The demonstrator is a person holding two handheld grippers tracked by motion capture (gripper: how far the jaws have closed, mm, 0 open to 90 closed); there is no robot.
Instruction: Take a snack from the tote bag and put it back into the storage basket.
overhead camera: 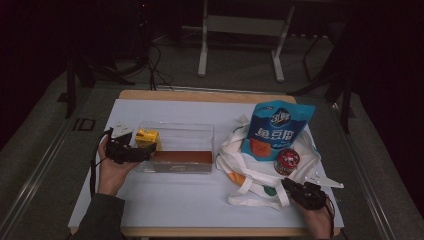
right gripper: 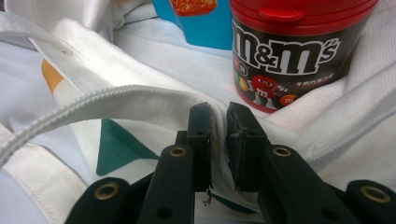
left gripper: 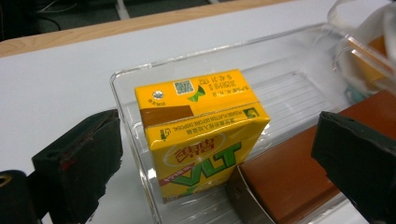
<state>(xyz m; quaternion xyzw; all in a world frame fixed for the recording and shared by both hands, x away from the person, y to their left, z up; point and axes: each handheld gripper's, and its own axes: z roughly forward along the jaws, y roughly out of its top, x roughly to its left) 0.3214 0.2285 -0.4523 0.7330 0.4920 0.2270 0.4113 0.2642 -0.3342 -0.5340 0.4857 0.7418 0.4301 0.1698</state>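
A yellow drink carton stands in the left end of a clear plastic box, beside a flat brown box. My left gripper is at the box's left end. In the left gripper view it is open, its jaws wide on either side of the carton without touching it. My right gripper is at the near edge of a white tote bag. In the right gripper view it is shut on a fold of the bag's white fabric.
On the tote bag lie a blue snack bag and a red-lidded M&M's tub, which stands just beyond my right jaws. A white sheet covers the wooden table. The metal legs of a stand are behind the table.
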